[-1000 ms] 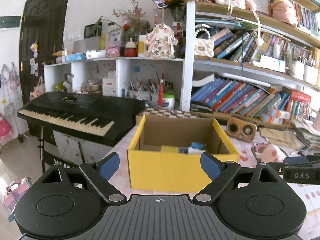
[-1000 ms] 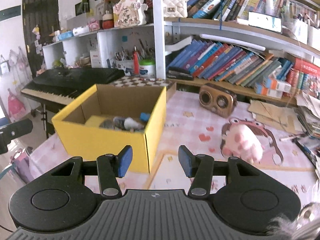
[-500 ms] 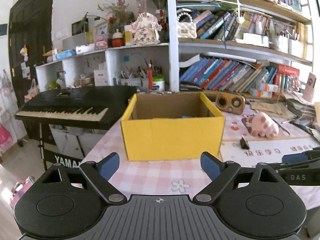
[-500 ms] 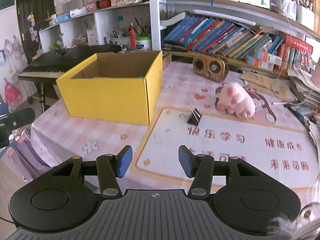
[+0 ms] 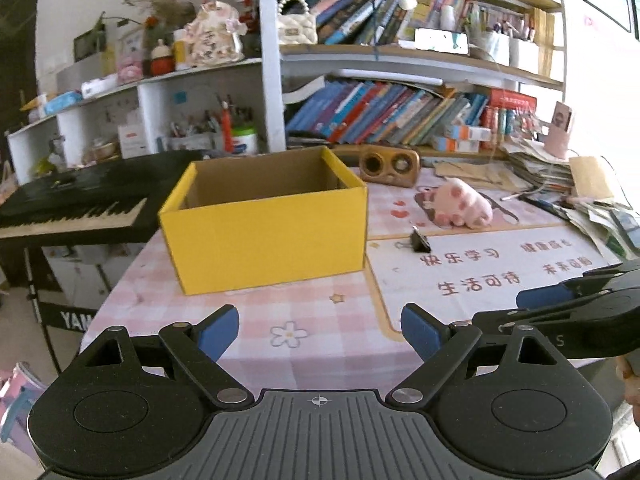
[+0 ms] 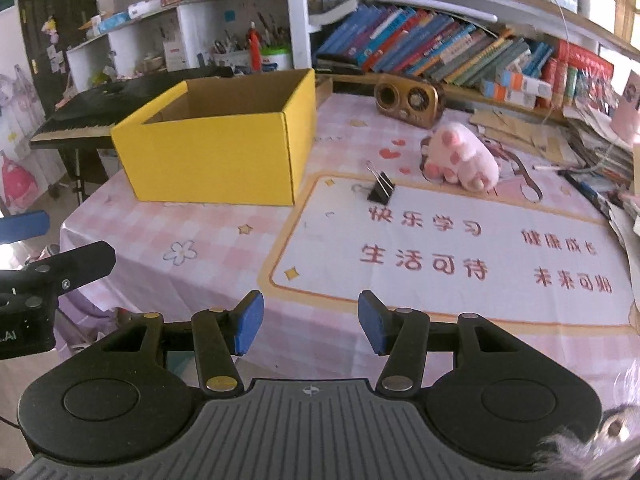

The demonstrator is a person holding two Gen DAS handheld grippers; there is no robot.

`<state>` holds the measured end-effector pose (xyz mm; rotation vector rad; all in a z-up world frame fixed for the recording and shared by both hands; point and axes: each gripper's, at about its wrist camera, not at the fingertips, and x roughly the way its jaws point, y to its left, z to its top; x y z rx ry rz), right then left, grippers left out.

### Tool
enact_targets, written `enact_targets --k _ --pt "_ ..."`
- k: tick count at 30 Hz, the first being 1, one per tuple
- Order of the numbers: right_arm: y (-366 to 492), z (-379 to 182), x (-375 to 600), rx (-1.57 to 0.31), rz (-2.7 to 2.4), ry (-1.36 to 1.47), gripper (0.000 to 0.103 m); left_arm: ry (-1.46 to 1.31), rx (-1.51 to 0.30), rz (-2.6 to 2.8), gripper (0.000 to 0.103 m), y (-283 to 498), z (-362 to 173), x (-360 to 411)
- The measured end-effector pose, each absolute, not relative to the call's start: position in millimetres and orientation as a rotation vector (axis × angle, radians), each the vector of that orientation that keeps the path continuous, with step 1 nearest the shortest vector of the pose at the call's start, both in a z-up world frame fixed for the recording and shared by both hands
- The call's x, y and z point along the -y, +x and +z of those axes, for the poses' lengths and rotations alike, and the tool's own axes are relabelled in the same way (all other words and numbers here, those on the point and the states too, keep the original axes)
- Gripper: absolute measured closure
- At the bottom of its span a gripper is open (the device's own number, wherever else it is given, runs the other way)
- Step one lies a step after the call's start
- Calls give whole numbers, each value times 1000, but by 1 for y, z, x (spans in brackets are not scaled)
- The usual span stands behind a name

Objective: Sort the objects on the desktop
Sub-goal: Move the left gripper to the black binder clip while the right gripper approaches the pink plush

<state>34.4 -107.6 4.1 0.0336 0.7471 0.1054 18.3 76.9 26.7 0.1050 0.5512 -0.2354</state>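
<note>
An open yellow cardboard box (image 5: 264, 232) (image 6: 216, 152) stands on the pink checked tablecloth. To its right lie a black binder clip (image 5: 420, 242) (image 6: 382, 190) and a pink plush paw (image 5: 464, 206) (image 6: 464, 158). My left gripper (image 5: 320, 334) hangs wide open over the table's near edge, nothing between its blue pads. My right gripper (image 6: 310, 324) is open at a narrower gap, empty, above the near edge of the printed mat (image 6: 440, 248). Each gripper shows at the side of the other's view. The box's contents are hidden from here.
A wooden speaker (image 6: 410, 100) sits behind the paw. Stacked papers and pens (image 6: 592, 148) crowd the table's right side. A black keyboard (image 5: 72, 204) stands left of the table, and shelves of books (image 5: 392, 116) rise behind it.
Both grippers have pulled back and sunk away from the box, toward the table's near edge. The box now looks smaller and its contents are out of sight; the binder clip has come into view.
</note>
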Motion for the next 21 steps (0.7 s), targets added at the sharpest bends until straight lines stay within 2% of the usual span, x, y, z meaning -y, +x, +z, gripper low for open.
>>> enact_targets --k 21 --pt "37 1 164 -768 -2 70 49 126 -600 -347 12 53 20 -17"
